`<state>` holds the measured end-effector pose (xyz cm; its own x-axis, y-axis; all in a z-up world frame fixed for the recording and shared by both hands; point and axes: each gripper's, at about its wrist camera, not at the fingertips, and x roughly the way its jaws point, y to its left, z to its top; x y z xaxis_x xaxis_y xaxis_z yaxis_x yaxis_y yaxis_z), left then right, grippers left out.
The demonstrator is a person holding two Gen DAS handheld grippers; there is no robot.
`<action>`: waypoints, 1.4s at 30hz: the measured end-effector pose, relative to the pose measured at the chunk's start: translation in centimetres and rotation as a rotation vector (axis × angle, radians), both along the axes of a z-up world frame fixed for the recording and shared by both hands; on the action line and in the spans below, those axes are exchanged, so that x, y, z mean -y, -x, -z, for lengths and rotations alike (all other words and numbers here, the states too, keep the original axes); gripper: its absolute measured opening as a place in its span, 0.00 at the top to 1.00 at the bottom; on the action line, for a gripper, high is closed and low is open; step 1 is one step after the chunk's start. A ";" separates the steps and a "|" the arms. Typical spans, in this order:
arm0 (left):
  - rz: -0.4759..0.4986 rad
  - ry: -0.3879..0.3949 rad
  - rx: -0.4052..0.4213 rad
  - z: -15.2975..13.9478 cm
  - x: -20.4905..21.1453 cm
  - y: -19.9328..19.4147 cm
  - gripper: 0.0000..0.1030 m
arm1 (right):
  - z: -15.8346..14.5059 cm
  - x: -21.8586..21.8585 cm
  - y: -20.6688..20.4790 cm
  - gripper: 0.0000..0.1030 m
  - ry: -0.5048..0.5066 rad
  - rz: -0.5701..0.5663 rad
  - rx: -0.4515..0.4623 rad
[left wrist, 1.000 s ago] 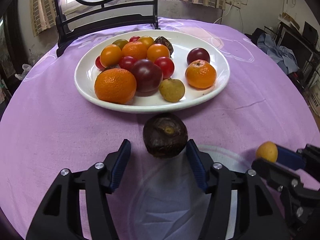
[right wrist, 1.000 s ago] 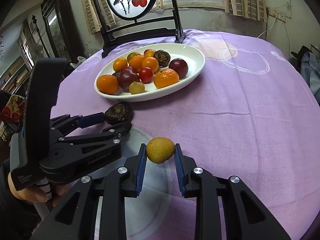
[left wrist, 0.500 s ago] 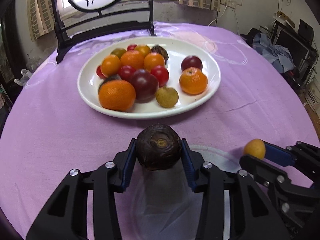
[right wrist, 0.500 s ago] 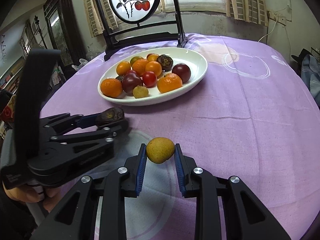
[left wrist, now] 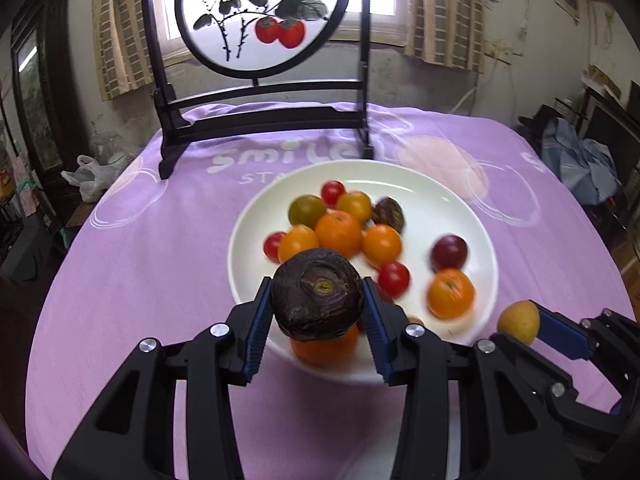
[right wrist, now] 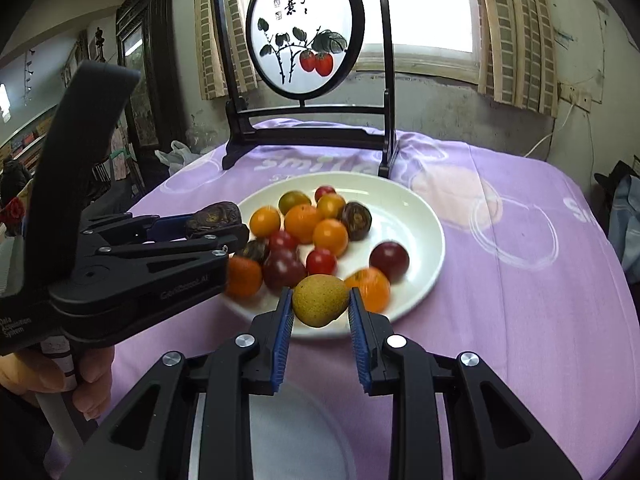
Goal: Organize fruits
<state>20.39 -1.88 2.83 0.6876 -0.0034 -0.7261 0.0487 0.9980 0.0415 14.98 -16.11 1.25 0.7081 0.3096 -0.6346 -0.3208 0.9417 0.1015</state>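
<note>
1. The dark wrinkled fruit (left wrist: pixel 318 294) is sitting at the centre of the left wrist view, pinched between the blue fingers (left wrist: pixel 258 322) of the left gripper (left wrist: pixel 318 320). 1 second ago those fingers were spread with the fruit resting on the worktop between them; they have just been closing, and the fruit is now riding clear of the cloth, in front of the plate's near rim.
2. The small yellow-green fruit (right wrist: pixel 320 300) is at the lower centre of the right wrist view, pinched by the right gripper (right wrist: pixel 320 320), as it was 1 second ago; it too is now showing against the plate instead of bare cloth.
3. Judging from this, both pickups are done and the carry toward the white plate (right wrist: pixel 424 224) is under way.
4. Open room: the plate's left and centre are crowded with oranges and tomatoes; its right part is looking barest.
5. Edges: the 2 grippers are travelling close beside each other, and the dark screen stand (left wrist: pixel 256 128) is standing just behind the plate on the purple worktop (left wrist: pixel 140 260).
</note>
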 end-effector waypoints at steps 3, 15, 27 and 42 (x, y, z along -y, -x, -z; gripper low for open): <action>-0.022 0.002 -0.012 0.1 -0.2 -2.1 0.59 | 0.3 -0.4 -2.0 0.73 -0.003 0.009 -0.006; -0.069 0.028 -0.044 1.7 -0.6 -5.9 0.30 | 2.2 -1.2 -6.0 0.54 0.005 0.035 -0.021; -0.044 0.050 -0.016 0.8 -1.2 0.3 0.09 | 2.1 1.5 -0.5 0.32 -0.040 0.045 -0.056; -0.006 0.045 -0.081 4.1 -0.7 10.3 0.07 | 4.6 2.5 8.0 0.06 0.040 0.118 -0.085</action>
